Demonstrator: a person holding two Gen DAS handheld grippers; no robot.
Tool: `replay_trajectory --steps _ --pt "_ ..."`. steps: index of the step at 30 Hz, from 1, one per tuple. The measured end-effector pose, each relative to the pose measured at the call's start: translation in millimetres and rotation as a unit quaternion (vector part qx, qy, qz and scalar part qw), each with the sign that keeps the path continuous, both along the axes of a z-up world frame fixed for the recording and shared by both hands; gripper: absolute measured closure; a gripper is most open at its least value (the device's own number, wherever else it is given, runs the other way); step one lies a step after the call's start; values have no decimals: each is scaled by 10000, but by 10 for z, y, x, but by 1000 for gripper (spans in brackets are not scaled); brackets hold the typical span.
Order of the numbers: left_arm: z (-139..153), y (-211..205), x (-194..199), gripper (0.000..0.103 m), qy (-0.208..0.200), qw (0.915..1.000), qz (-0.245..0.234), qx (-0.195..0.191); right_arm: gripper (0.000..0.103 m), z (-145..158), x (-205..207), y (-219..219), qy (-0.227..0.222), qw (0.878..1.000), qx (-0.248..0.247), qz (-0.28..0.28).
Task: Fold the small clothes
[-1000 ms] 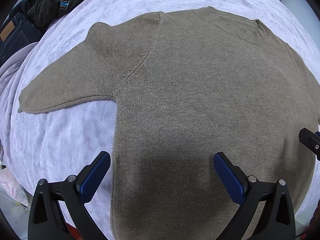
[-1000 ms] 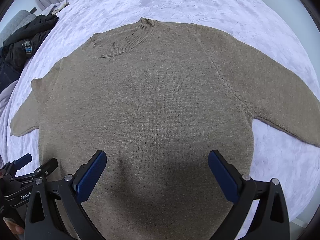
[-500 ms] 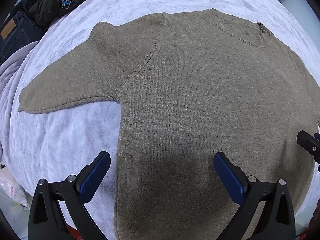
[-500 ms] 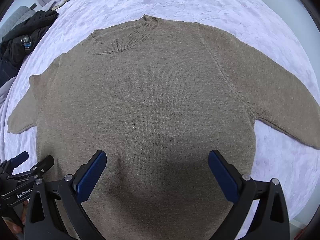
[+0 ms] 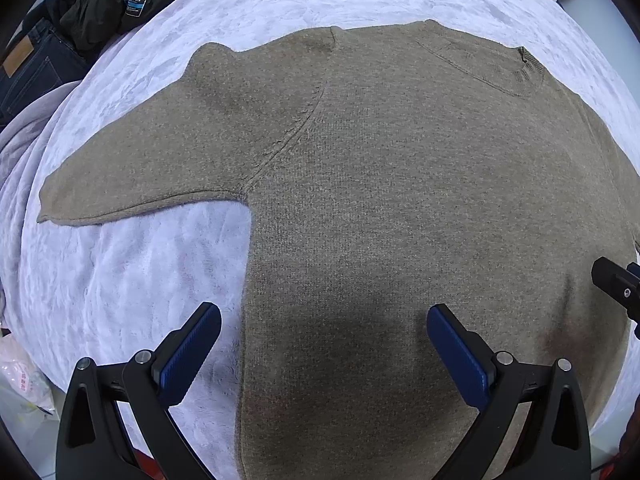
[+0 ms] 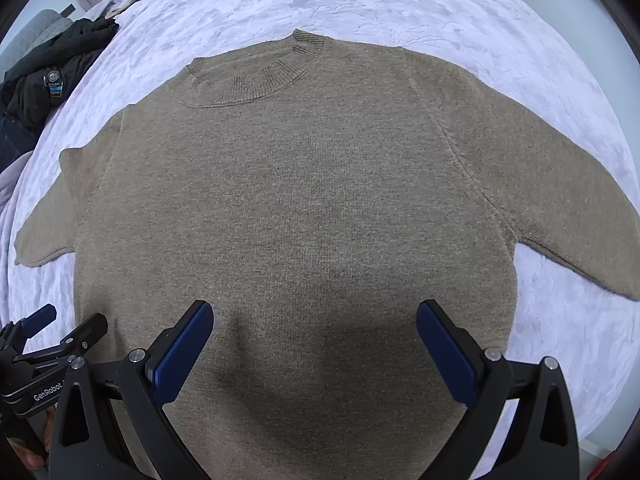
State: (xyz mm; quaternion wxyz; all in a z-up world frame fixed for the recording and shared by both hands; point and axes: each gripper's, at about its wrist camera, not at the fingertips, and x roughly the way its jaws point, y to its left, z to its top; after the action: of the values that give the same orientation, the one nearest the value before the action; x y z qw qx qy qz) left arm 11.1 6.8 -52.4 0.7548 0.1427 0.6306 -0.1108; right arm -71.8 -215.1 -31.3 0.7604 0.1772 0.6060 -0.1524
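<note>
Nearest my two cameras, both tools hang above the lower body of the sweater (image 6: pixel 304 216): my left gripper (image 5: pixel 324 344) has its blue pads spread wide with nothing between them, straddling the garment's left side edge so one pad is over the white blanket (image 5: pixel 132 264) and the other over the knit, and my right gripper (image 6: pixel 314 338) is equally spread and empty over the middle of the hem end. I judge I hold them released and raised like this because the garment is laid out and I have yet to choose an edge to pinch. Farther out, the sweater lies face up and flat on the blanket, its left sleeve (image 5: pixel 160 168) and right sleeve (image 6: pixel 560 200) angled outward so each can be folded in over the body. Beyond them the ribbed collar (image 6: pixel 268 76) points away from me, and past the blanket's far left edge sits a heap of dark clothes (image 5: pixel 104 4), well apart from the work
</note>
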Motion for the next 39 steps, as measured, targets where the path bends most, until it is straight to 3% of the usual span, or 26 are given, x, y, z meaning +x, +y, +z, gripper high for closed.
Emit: replay_trajectory --steps 33,39 --pt "28 121 20 0 20 9999 86 -121 1 30 65 92 92 9999 -89 78" --pt "37 306 111 0 254 9961 368 -766 1 94 90 185 -132 9996 175 182"
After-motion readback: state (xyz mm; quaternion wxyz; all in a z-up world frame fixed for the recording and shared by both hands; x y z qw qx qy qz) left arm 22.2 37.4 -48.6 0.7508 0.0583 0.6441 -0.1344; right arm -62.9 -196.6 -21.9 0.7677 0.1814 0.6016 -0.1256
